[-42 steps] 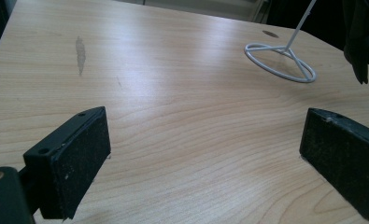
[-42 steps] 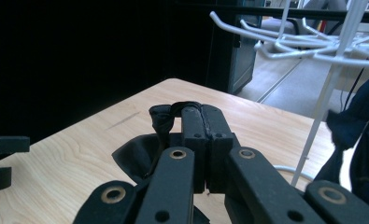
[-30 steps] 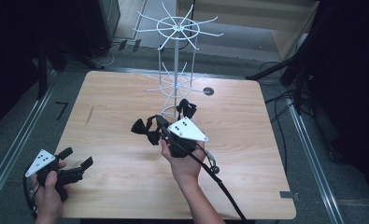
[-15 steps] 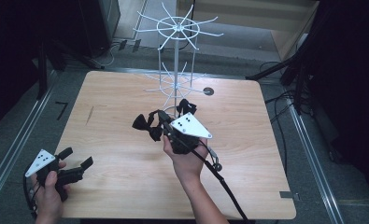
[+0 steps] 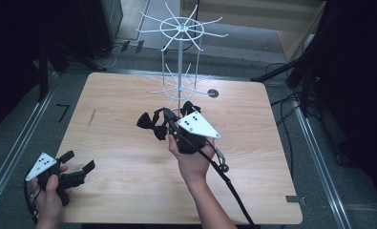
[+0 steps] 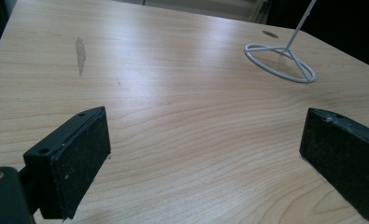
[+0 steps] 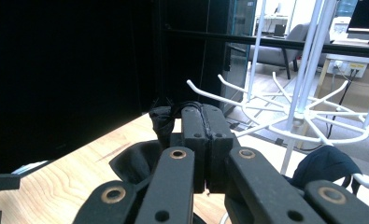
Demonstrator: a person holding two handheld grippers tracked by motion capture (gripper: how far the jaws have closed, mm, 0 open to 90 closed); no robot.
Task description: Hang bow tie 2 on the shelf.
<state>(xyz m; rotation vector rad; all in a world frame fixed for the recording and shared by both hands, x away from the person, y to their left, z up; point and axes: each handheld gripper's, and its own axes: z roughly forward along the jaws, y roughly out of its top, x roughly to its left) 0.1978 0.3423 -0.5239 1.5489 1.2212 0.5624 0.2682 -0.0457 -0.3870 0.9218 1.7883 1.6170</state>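
right gripper [image 5: 169, 125] still clamps black bow tie [image 5: 150, 123], barely shifted | left gripper [image 5: 78, 162] apart, unmoved

No words, labels, brands or numbers can be read anywhere. The grey plate [image 5: 199, 125] on the right gripper bears only a few black dots, and so does the plate [image 5: 41, 164] on the left one.
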